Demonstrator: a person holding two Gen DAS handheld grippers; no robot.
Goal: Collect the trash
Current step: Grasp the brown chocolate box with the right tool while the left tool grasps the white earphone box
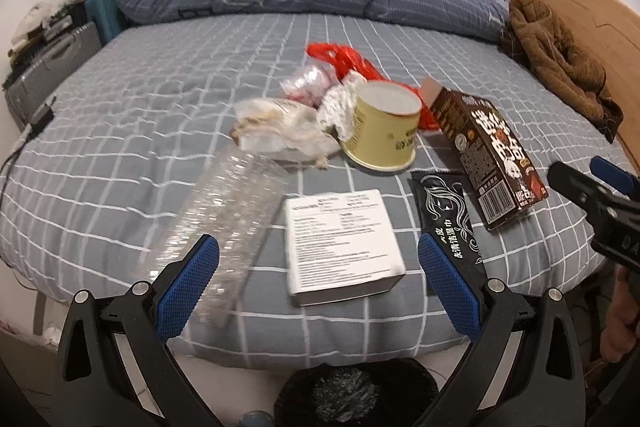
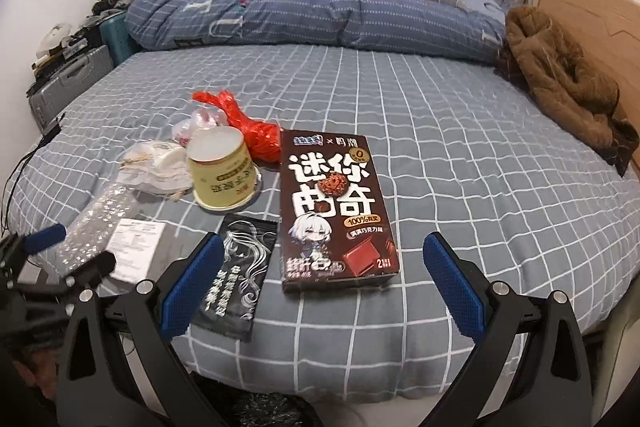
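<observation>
Both claws hover wide and empty at the bed's near edge: the left claw [image 1: 318, 277] frames the white box [image 1: 344, 247], with the clear plastic bottle [image 1: 228, 223] slanting away beside its left finger. The right claw [image 2: 324, 277] faces the brown cookie box [image 2: 338, 211], long axis running away, black wipe packet [image 2: 238, 275] alongside. Beyond lie the yellow cup [image 2: 222, 173], crumpled wrappers [image 2: 156, 167] and red bag [image 2: 252, 131].

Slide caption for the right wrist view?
Open right gripper facing a brown cookie box amid trash on a grey checked bedsheet.
</observation>
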